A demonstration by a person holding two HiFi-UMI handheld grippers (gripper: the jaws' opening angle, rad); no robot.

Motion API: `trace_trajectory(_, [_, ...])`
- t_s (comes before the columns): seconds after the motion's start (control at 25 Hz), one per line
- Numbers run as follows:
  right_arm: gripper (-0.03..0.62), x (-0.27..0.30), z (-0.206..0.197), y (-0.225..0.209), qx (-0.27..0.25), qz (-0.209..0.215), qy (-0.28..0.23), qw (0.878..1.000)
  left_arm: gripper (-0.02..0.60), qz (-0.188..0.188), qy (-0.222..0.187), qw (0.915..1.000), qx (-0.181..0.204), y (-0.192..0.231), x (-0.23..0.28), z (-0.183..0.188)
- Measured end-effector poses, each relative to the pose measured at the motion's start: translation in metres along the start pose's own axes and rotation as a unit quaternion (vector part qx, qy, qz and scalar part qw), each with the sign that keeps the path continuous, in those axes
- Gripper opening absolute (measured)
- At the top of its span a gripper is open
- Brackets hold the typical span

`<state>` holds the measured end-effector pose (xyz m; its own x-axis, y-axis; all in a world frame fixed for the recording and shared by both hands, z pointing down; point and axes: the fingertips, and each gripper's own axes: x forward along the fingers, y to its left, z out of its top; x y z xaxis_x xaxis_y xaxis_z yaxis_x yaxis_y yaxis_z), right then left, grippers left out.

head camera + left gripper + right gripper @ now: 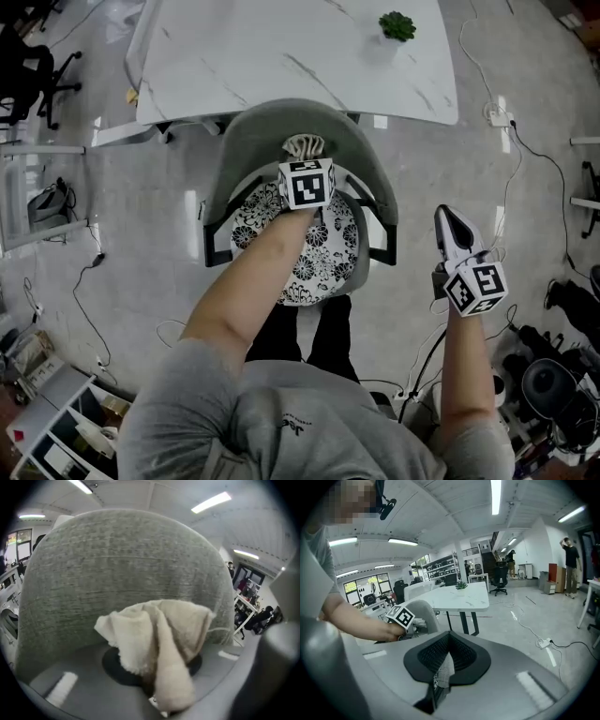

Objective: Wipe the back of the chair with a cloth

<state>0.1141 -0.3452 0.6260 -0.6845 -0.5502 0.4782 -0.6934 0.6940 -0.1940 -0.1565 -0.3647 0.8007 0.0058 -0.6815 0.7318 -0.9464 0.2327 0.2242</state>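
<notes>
A grey upholstered chair with a curved backrest stands at the white marble table. Its seat carries a black-and-white floral cushion. My left gripper is shut on a cream cloth, which is bunched against the inner face of the backrest. The cloth shows just past the marker cube in the head view. My right gripper hangs to the right of the chair, away from it, jaws shut with nothing between them.
The white marble table with a small green plant stands just beyond the chair. Cables and a power strip lie on the floor to the right. Shelving and office chairs stand to the left.
</notes>
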Motion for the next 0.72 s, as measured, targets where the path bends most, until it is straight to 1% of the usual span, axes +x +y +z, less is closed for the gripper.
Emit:
trace_trajectory(0.16, [0.002,-0.004,0.0,-0.008,-0.001,-0.004,0.002,1.0,0.097,-0.022,0.004,0.9994,0.027,-0.03,0.0,0.003])
trace_trajectory(0.24, [0.002,-0.004,0.001,-0.011,-0.003,-0.005,0.004,1.0,0.097,-0.037,0.009,0.9978,0.055,-0.042,-0.001,-0.001])
trace_trajectory(0.36, [0.002,-0.001,0.003,-0.01,-0.007,-0.005,0.007,1.0,0.097,-0.063,0.017,0.9931,0.097,-0.061,-0.001,-0.007])
trace_trajectory(0.44, [0.002,0.003,0.007,-0.006,-0.008,-0.005,0.006,1.0,0.097,-0.102,0.021,0.9864,0.127,-0.077,-0.004,-0.012])
trace_trajectory(0.52, [0.002,0.009,0.011,0.0,-0.011,-0.002,0.005,1.0,0.1,-0.159,0.02,0.9746,0.157,-0.095,-0.013,-0.02])
trace_trajectory(0.56, [0.002,0.011,0.012,0.003,-0.013,0.0,0.005,1.0,0.1,-0.176,0.016,0.9708,0.162,-0.098,-0.018,-0.024])
trace_trajectory(0.6, [0.002,0.013,0.013,0.007,-0.015,0.003,0.004,1.0,0.101,-0.178,0.012,0.9716,0.155,-0.092,-0.023,-0.028])
trace_trajectory(0.64, [0.002,0.016,0.014,0.012,-0.016,0.006,0.004,1.0,0.101,-0.165,0.006,0.9767,0.136,-0.077,-0.027,-0.032])
trace_trajectory(0.72, [0.002,0.02,0.016,0.022,-0.019,0.011,0.003,1.0,0.102,-0.114,0.003,0.991,0.07,-0.025,-0.034,-0.043])
